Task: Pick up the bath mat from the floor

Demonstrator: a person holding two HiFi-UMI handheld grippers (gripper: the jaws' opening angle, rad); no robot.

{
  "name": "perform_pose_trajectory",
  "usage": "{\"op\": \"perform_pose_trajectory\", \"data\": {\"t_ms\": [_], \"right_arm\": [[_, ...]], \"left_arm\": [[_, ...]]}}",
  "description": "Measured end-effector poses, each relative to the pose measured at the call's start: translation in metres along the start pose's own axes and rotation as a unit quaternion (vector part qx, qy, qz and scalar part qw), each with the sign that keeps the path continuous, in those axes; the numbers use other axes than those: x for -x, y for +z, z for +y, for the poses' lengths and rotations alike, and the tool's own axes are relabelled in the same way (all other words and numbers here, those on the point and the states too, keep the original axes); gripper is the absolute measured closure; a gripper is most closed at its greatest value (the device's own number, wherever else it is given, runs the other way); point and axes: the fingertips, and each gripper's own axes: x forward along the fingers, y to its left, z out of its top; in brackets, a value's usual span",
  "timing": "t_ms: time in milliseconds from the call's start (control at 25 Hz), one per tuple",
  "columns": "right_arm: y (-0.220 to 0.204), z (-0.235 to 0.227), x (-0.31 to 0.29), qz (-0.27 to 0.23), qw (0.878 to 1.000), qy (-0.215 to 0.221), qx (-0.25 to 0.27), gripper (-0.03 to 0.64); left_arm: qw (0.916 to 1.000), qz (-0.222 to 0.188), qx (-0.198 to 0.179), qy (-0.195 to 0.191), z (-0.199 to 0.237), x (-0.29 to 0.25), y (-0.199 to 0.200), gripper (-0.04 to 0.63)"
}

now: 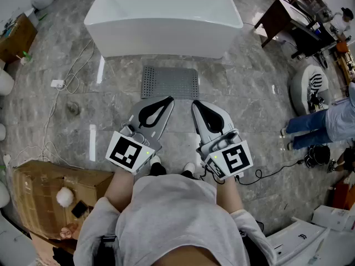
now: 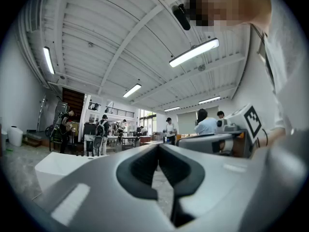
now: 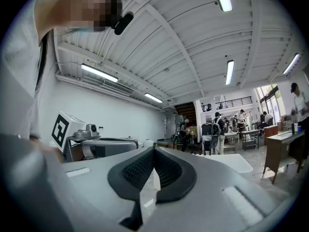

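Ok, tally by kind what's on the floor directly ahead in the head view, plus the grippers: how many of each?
bathtub: 1
bath mat: 1, lying flat on the floor in front of the tub
grippers: 2, the left gripper and the right gripper, both shut with nothing held
Total: 4

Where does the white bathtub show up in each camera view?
Head view: white bathtub top centre, beyond the bath mat.
Left gripper view: bathtub lower left.
Right gripper view: bathtub right of centre, low.
Shared landmark: grey marble floor.
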Motion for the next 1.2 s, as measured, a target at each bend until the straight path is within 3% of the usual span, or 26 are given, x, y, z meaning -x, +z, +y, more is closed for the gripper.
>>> {"op": "perform_pose_trajectory", "data": {"t_ms": [240, 1200], "right_arm": [[0.003, 0.006, -0.003, -0.004, 1.0, -0.002, 0.0, 0.615], [-0.001, 0.022, -0.049, -0.019, 0.999, -0.044, -0.018, 0.617]], "left_arm": [[0.9997, -0.017, -0.019, -0.002, 0.006, 0.005, 0.005, 0.595], [0.9997, -0.016, -0.012, -0.014, 0.074, 0.029, -0.009, 0.594]]}}
